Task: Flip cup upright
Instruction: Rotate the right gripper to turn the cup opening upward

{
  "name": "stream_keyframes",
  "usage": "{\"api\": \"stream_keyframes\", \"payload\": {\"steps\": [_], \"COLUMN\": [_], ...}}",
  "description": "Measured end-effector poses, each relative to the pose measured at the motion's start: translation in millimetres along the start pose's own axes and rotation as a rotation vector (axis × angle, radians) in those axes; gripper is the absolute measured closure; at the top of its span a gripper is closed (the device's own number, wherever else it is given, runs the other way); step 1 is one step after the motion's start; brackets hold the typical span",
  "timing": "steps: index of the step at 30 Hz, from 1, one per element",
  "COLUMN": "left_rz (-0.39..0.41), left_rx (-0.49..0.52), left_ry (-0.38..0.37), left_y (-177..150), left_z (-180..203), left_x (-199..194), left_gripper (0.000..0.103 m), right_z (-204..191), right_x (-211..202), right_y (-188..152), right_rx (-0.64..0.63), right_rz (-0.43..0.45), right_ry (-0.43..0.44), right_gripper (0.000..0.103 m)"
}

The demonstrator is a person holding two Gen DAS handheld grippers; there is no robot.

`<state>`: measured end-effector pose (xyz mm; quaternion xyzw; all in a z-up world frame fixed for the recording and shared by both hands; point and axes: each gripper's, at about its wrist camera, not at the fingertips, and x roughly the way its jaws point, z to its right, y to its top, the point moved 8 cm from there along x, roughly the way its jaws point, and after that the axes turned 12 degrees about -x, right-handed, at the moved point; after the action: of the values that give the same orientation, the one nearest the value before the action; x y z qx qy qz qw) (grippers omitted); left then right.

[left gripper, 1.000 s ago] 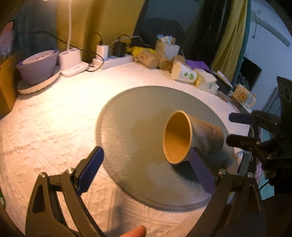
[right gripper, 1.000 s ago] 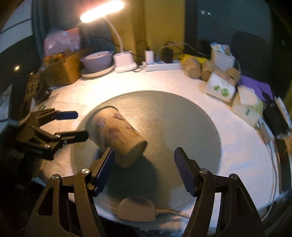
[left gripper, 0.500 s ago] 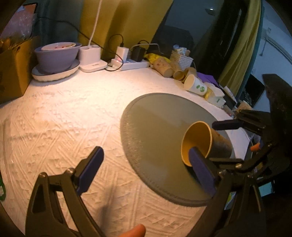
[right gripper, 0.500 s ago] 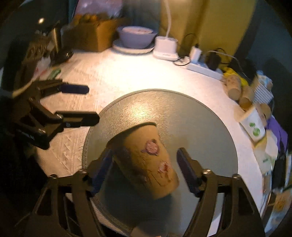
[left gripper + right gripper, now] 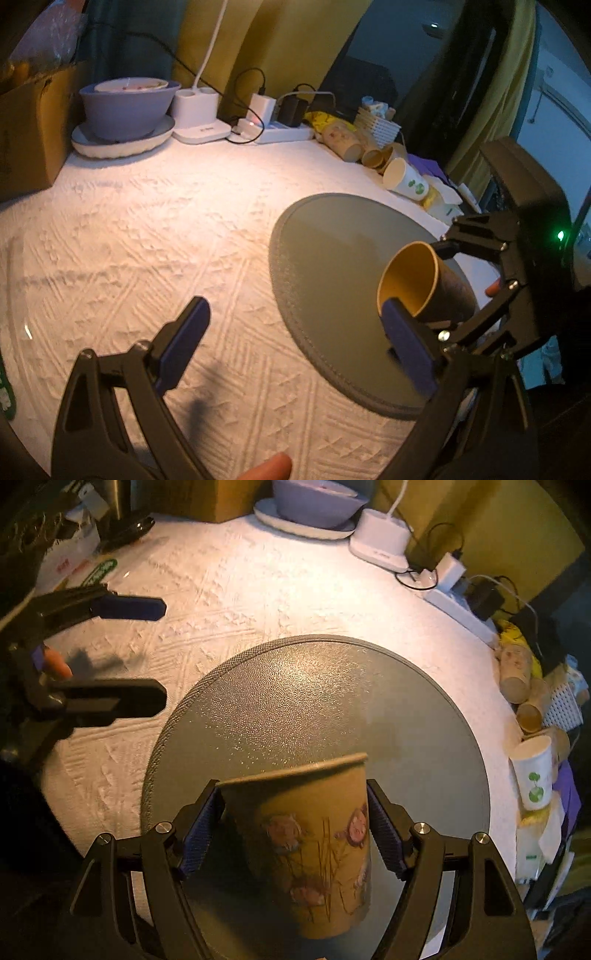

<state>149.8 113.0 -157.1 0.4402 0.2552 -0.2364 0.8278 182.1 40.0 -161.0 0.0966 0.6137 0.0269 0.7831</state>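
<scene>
A tan paper cup with a flower print [image 5: 314,845] is held between the blue pads of my right gripper [image 5: 295,830], which is shut on it. The cup is tilted, its mouth pointing away, over the round grey mat [image 5: 325,701]. In the left wrist view the cup [image 5: 424,288] shows its yellow inside, with my right gripper [image 5: 491,280] around it at the mat's [image 5: 332,266] right side. My left gripper [image 5: 299,339] is open and empty, off the mat's left edge above the white tablecloth; it also shows in the right wrist view [image 5: 129,653].
At the back stand a purple bowl on a white plate [image 5: 125,114], a white lamp base [image 5: 199,118], a power strip with chargers [image 5: 273,129] and a cardboard box [image 5: 29,129]. Several loose paper cups [image 5: 373,155] lie at the back right.
My right gripper has closed on the cup and lifted and turned it. My left gripper has drawn back to the left, away from the cup.
</scene>
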Motion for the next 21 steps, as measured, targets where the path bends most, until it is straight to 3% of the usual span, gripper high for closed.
{"api": "stream_keyframes", "payload": {"steps": [5,10,17,21], "left_rz": [-0.009,-0.009,-0.026,-0.023], "left_rx": [-0.013,-0.029,-0.019,-0.008], "left_ry": [-0.013,-0.003,0.014,0.016], "left_y": [3.9,9.9,14.1,18.7], "left_z": [0.8,-2.8,1.1,6.9], "left_x": [5.8,11.0,19.6,22.1], "left_gripper": [0.008,0.008,0.008,0.008], "right_z": [-1.8,13.4,60.5,79.8], "right_x": [9.2,4.5,-12.4,-15.8], "right_y": [3.1,9.9,20.9,20.6], "right_rx": [-0.038,0.003,0.225,0.301], "right_rz": [-0.026,0.019,0.213,0.281], "right_ry": [0.036,0.032,0.03,0.016], "right_gripper": [0.028,0.029,0.029,0.029]}}
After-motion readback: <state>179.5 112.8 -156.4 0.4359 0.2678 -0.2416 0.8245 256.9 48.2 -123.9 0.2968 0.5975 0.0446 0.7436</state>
